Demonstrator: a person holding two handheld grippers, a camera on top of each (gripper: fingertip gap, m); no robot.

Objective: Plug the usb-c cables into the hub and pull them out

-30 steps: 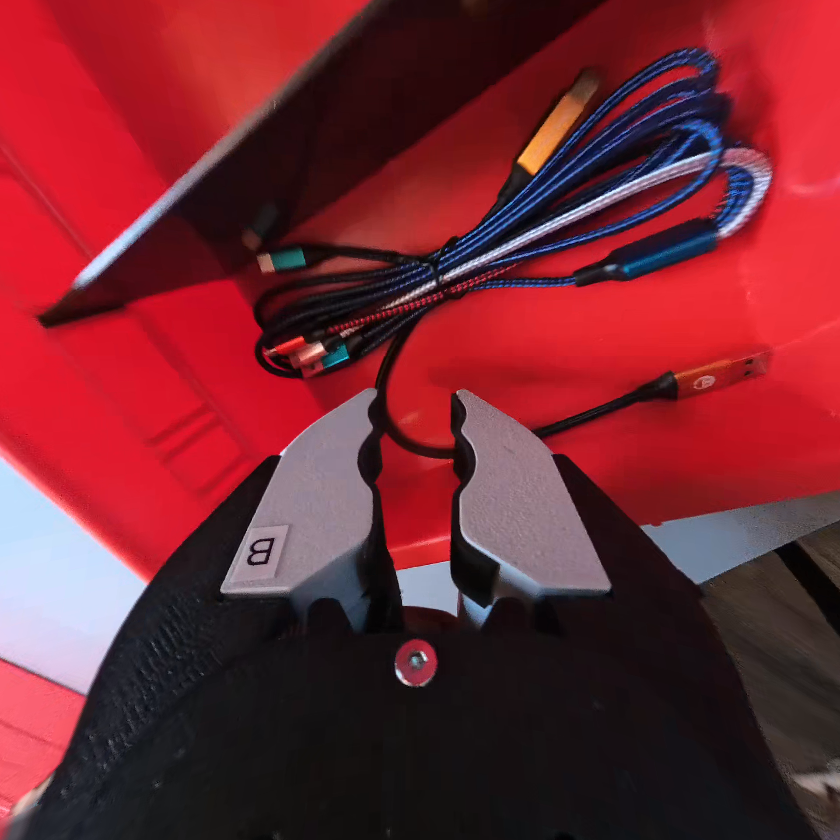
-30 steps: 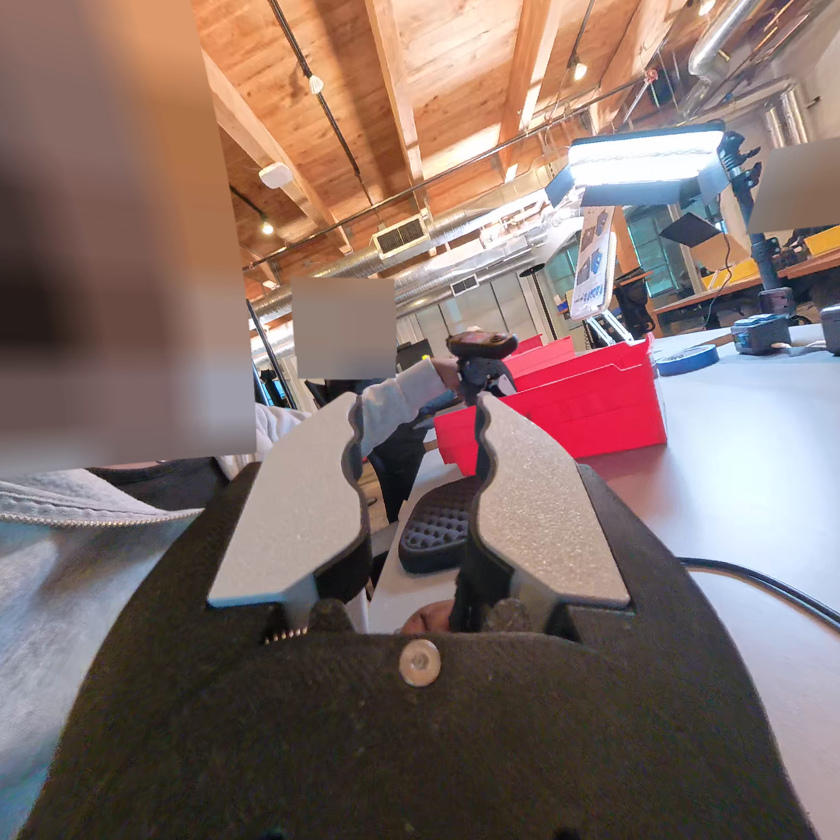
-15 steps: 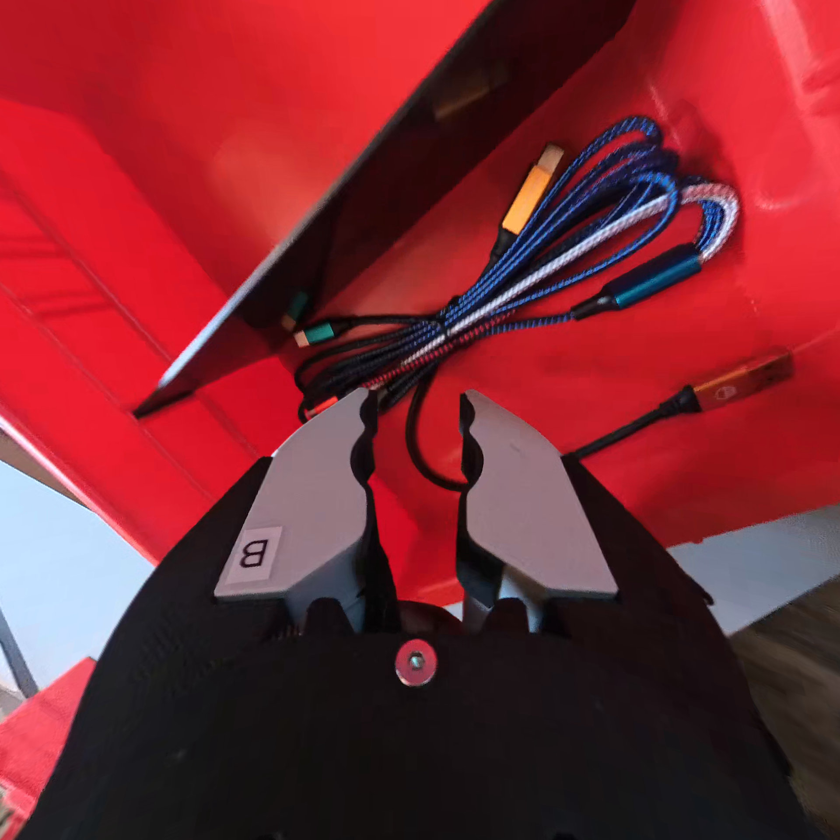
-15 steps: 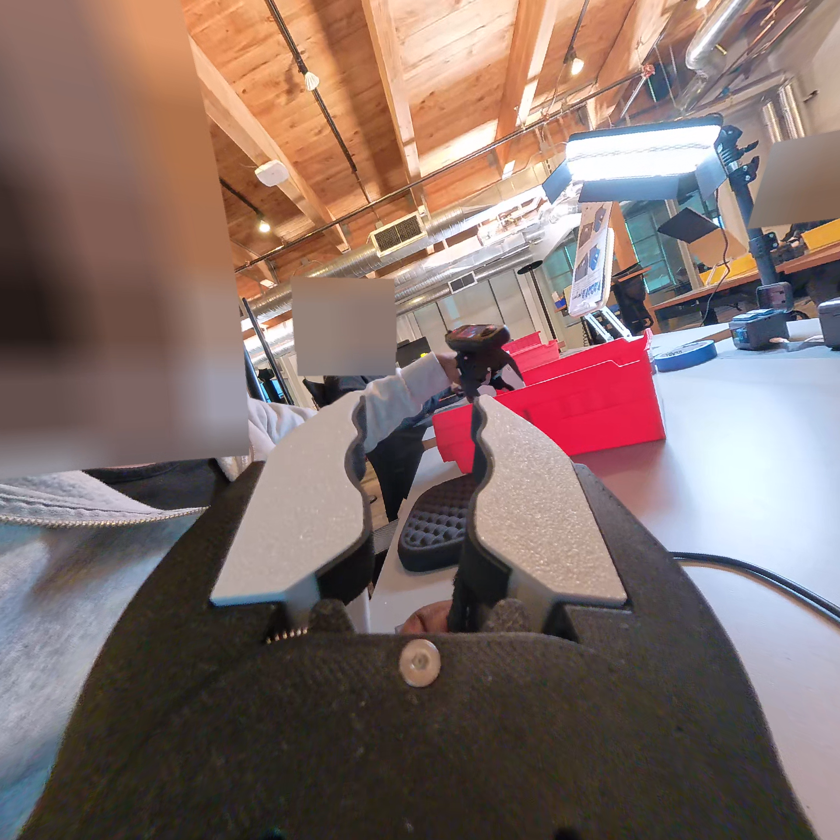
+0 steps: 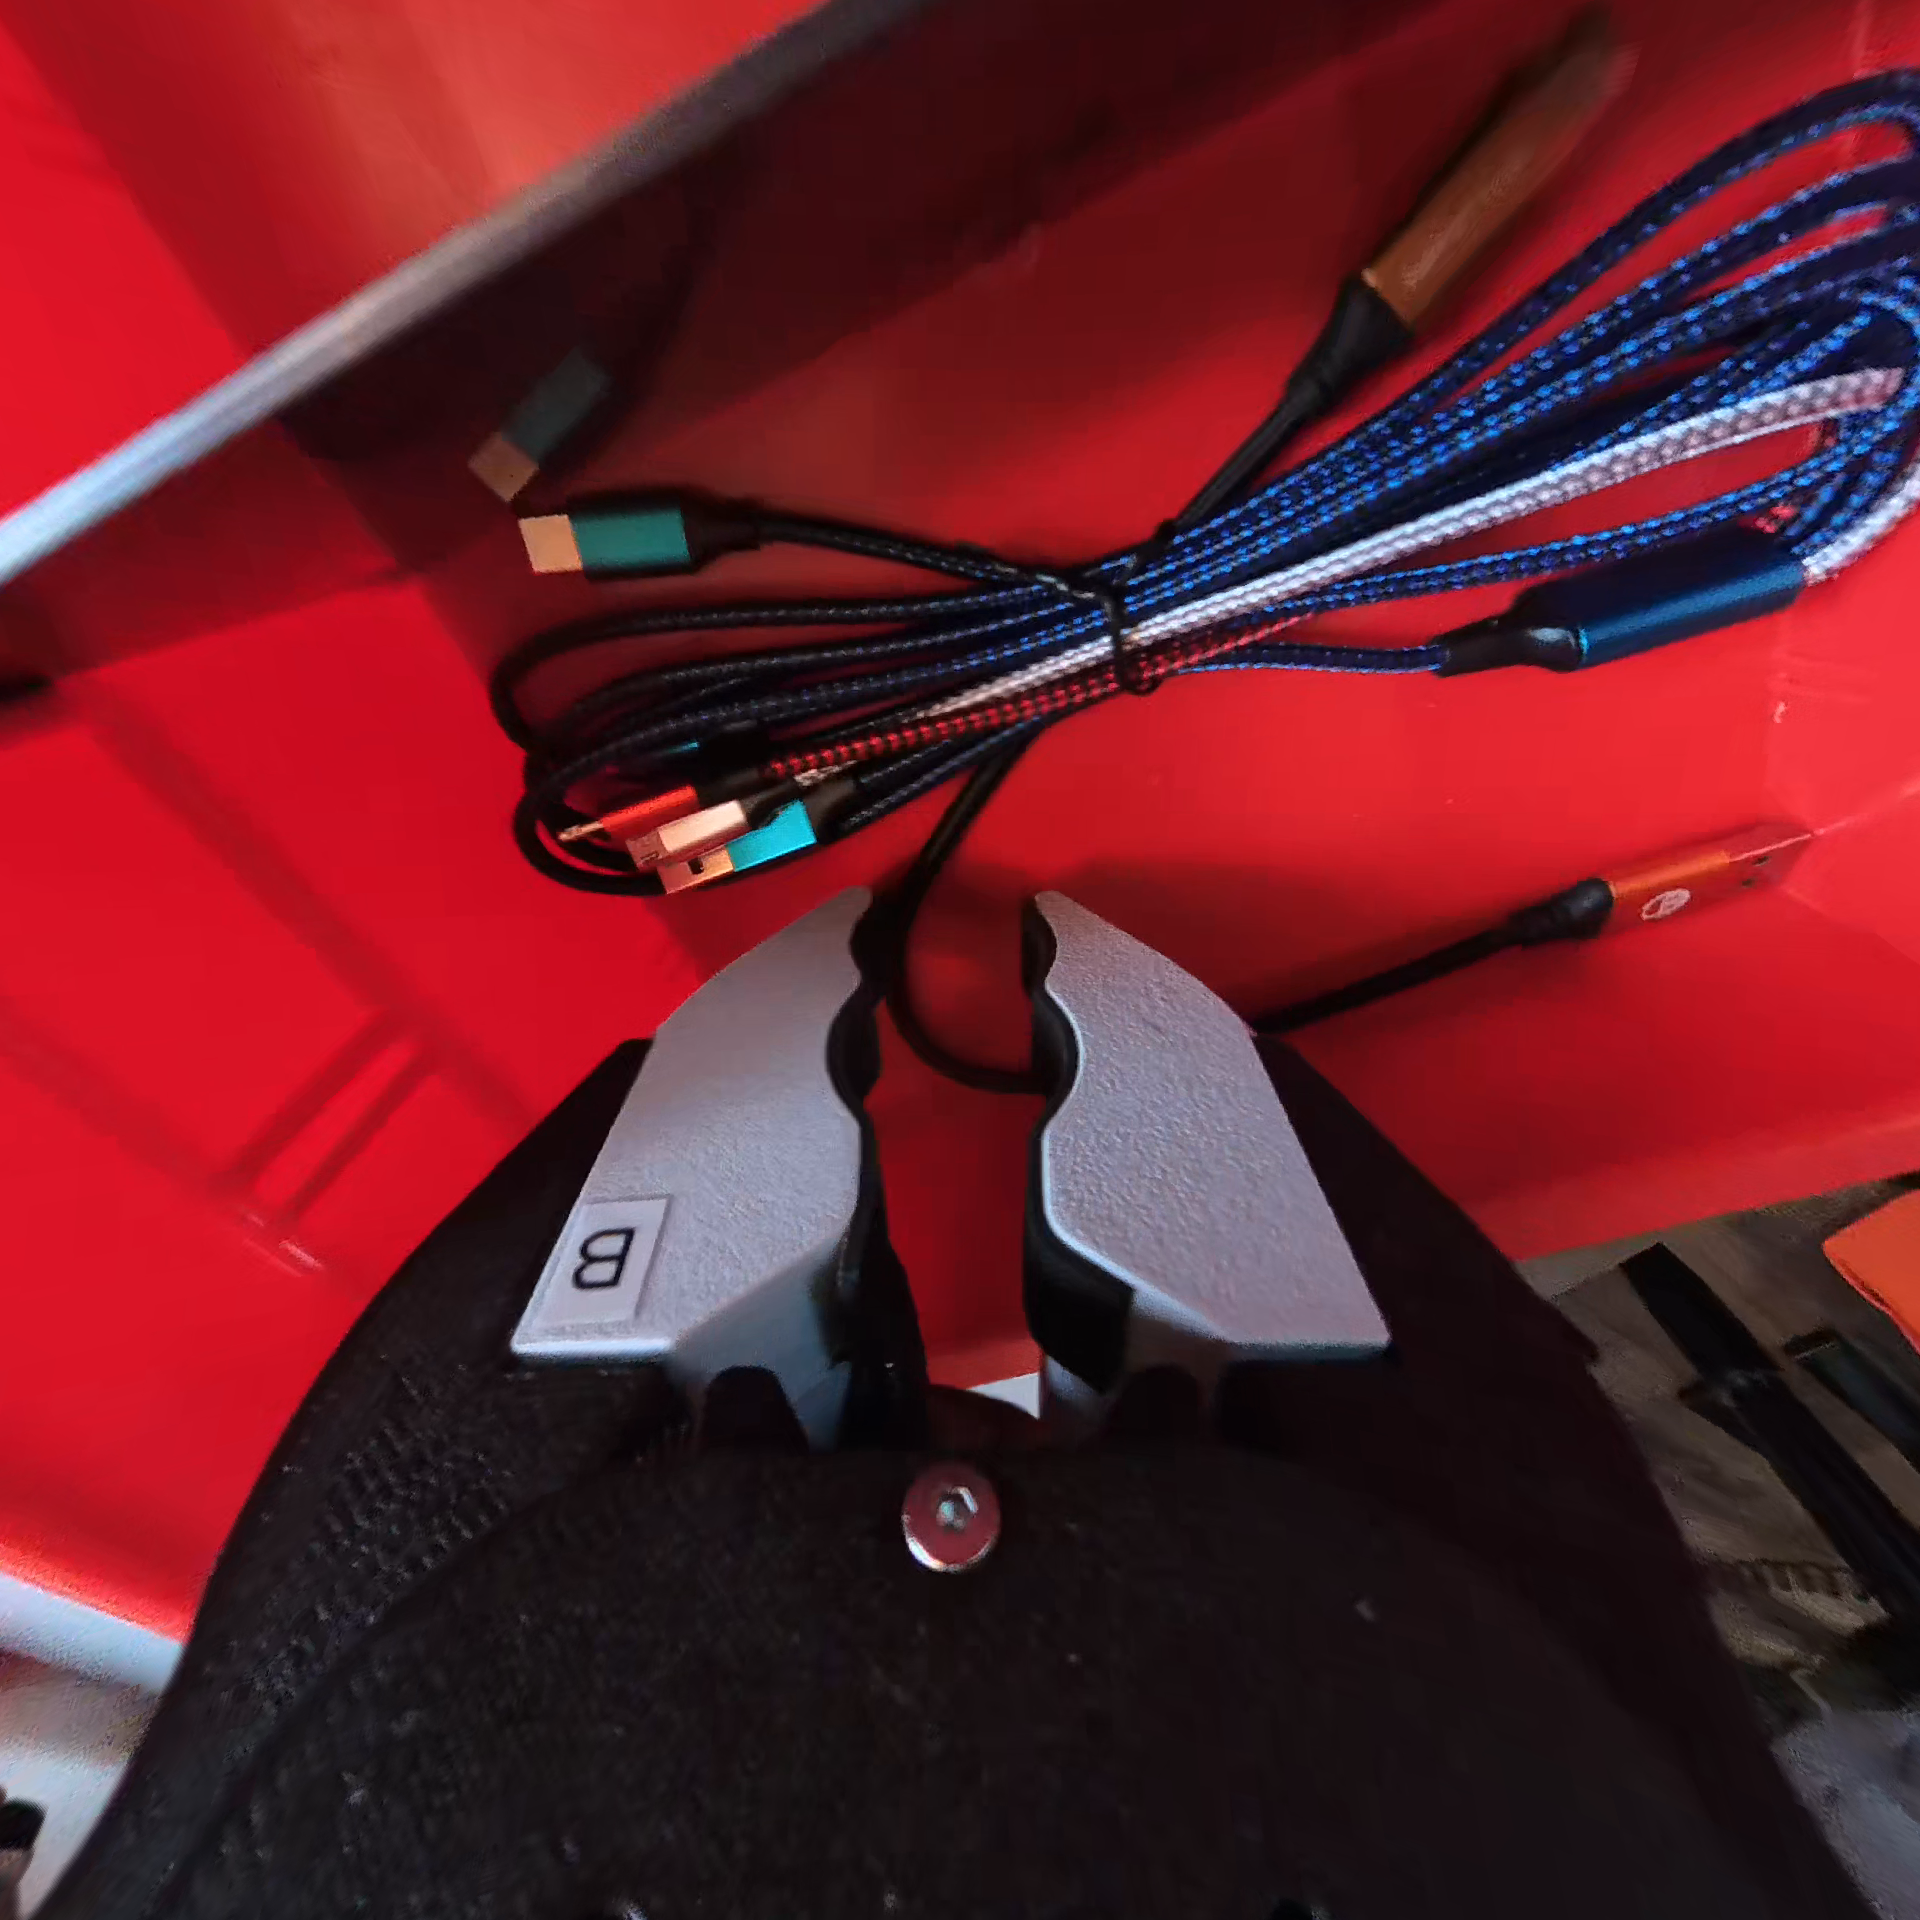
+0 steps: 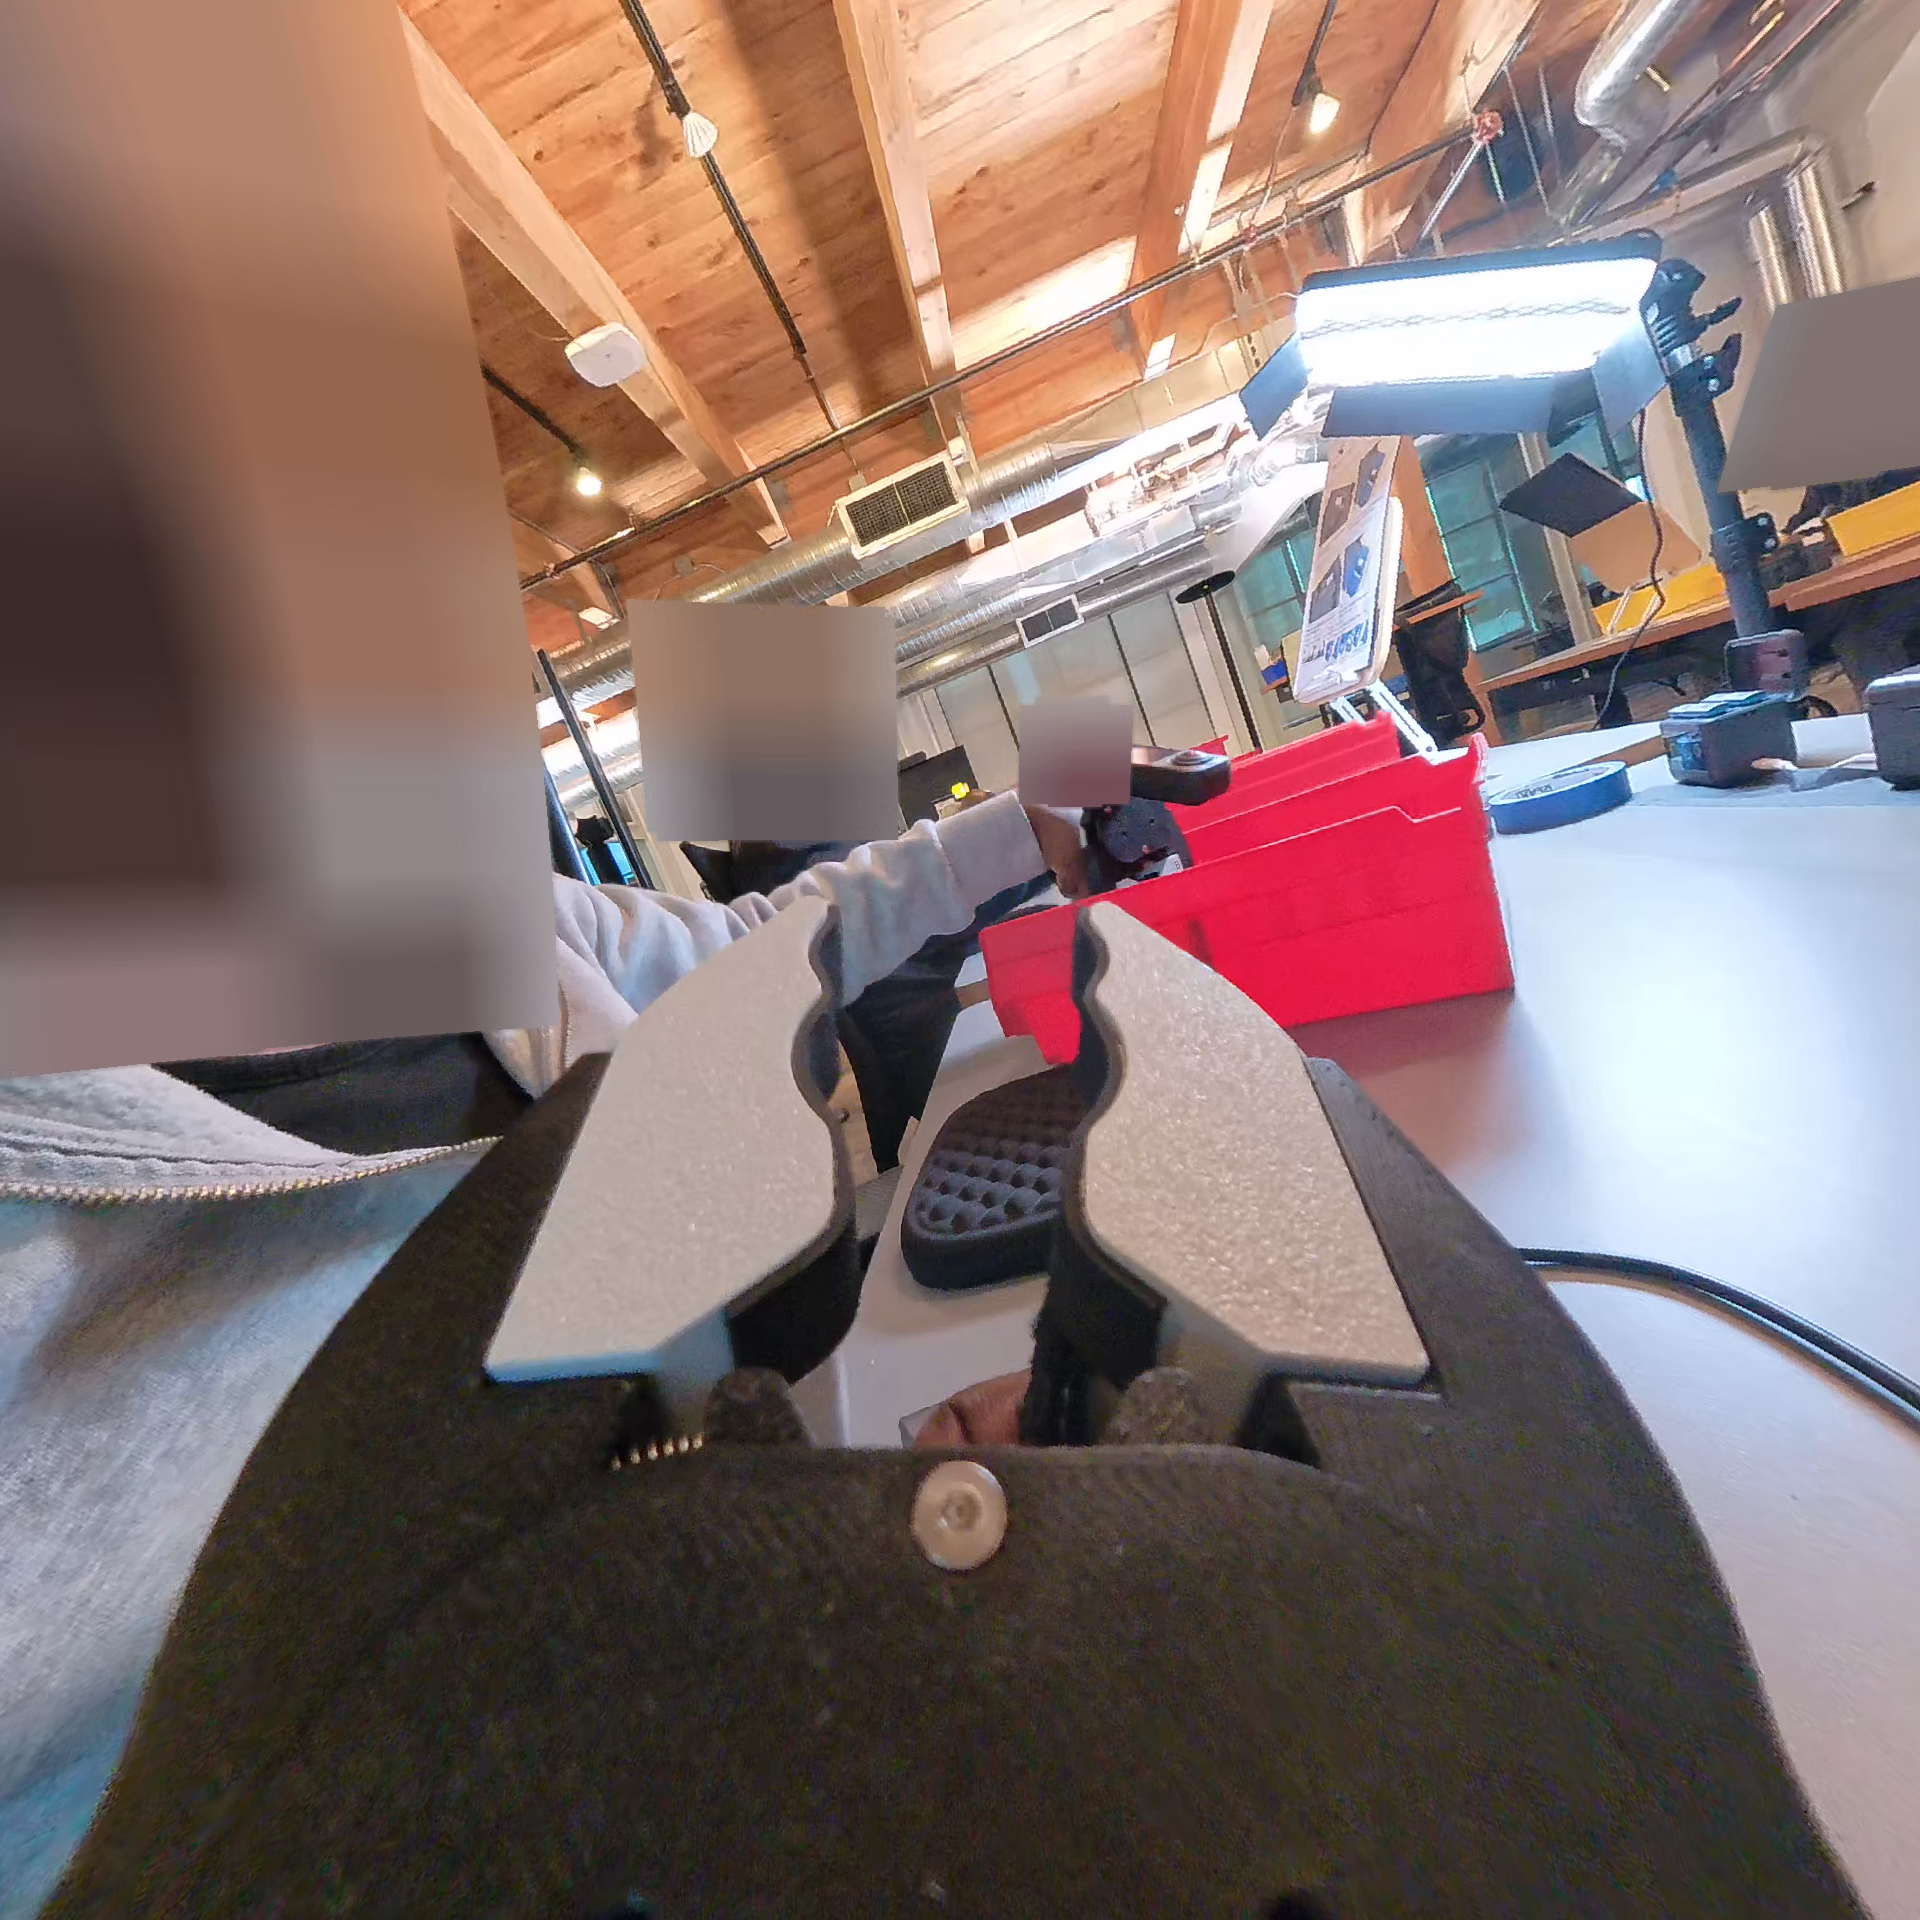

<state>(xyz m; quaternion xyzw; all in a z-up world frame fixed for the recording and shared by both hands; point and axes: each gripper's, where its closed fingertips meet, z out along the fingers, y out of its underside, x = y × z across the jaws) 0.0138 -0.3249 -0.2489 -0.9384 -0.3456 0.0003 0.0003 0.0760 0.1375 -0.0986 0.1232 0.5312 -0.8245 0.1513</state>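
Cables (image 5: 1122, 634) lay bundled on the floor of the red bin (image 5: 260, 831), tied at the middle, blue, white and red braids fanning to the right. My left gripper (image 5: 951, 914) hung just over them, jaws parted with nothing clamped; a thin black lead (image 5: 935, 1049) looped through the gap between the fingers. A teal plug (image 5: 613, 540) pointed at the dark divider (image 5: 499, 239), and an orange plug (image 5: 1704, 883) lay apart to the right. My right gripper (image 6: 956, 925) was held wide and empty above the grey table (image 6: 1714, 1091), aimed toward the red bin (image 6: 1299, 925). I could not make out the hub.
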